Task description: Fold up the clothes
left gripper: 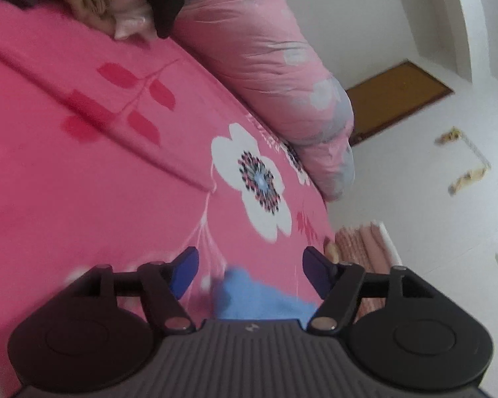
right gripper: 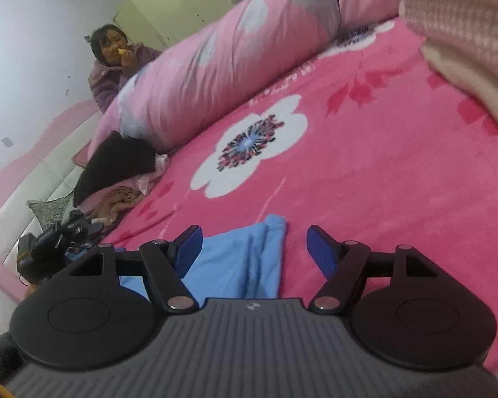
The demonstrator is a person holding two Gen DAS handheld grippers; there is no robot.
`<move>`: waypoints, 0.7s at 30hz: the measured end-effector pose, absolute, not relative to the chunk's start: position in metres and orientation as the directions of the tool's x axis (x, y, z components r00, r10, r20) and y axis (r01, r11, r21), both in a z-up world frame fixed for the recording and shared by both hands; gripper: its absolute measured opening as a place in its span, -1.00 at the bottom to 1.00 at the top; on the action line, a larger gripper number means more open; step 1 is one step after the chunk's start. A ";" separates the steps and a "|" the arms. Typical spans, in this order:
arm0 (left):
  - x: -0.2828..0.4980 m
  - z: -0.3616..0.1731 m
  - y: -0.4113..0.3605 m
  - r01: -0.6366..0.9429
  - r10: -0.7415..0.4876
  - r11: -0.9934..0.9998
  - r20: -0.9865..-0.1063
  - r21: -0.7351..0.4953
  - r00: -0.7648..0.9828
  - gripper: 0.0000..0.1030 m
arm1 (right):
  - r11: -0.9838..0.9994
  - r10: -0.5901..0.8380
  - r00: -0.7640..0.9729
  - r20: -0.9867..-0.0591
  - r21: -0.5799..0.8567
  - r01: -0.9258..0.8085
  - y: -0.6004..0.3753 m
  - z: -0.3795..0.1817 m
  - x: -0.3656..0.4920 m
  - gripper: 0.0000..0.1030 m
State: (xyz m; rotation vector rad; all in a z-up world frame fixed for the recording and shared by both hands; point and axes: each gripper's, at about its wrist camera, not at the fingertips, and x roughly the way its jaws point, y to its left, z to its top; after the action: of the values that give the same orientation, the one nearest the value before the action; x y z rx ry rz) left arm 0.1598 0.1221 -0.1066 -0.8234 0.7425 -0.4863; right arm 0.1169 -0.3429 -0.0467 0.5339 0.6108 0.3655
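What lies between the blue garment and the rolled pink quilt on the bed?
Only the pink flowered blanket, with its large white flower print. Nothing else lies between the blue garment and the rolled quilt; the right wrist view shows this.

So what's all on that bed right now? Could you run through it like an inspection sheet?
Surface: pink flowered blanket covering the bed.
Job's things: blue garment, lying loose between both sets of fingers, gripped by neither.
Clutter: heap of dark and pink clothes; rolled pink quilt; dark gear by the bed edge.
Grippers: left gripper open; right gripper open.
Cables: nothing seen clearly.
Surroundings: a person sitting behind the quilt; white walls; brown door.
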 end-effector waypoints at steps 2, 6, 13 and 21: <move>0.133 -0.099 0.120 0.144 -0.650 0.629 -0.416 -0.764 0.636 0.38 | 0.799 0.465 0.767 -0.443 0.582 -0.148 -0.345 -0.041 0.098 0.35; 0.080 -0.080 0.102 0.269 -0.664 0.701 -0.467 -0.661 0.583 0.39 | 0.773 0.448 0.762 -0.467 0.631 -0.068 -0.352 -0.041 0.051 0.35; -0.004 -0.053 0.004 0.649 -0.714 0.678 -0.523 -0.346 0.467 0.43 | 0.697 0.453 0.751 -0.481 0.716 0.038 -0.364 -0.056 -0.036 0.35; -0.057 -0.081 -0.143 0.849 -0.602 0.518 -0.660 0.105 0.449 0.45 | 0.425 0.579 0.751 -0.319 0.903 0.056 -0.365 -0.102 -0.071 0.36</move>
State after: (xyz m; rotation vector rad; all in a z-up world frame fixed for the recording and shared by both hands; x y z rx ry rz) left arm -0.0566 -0.1433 -0.0806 0.4599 0.6064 -0.9369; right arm -0.0711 -0.3648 -0.1023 1.0997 0.6717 0.3590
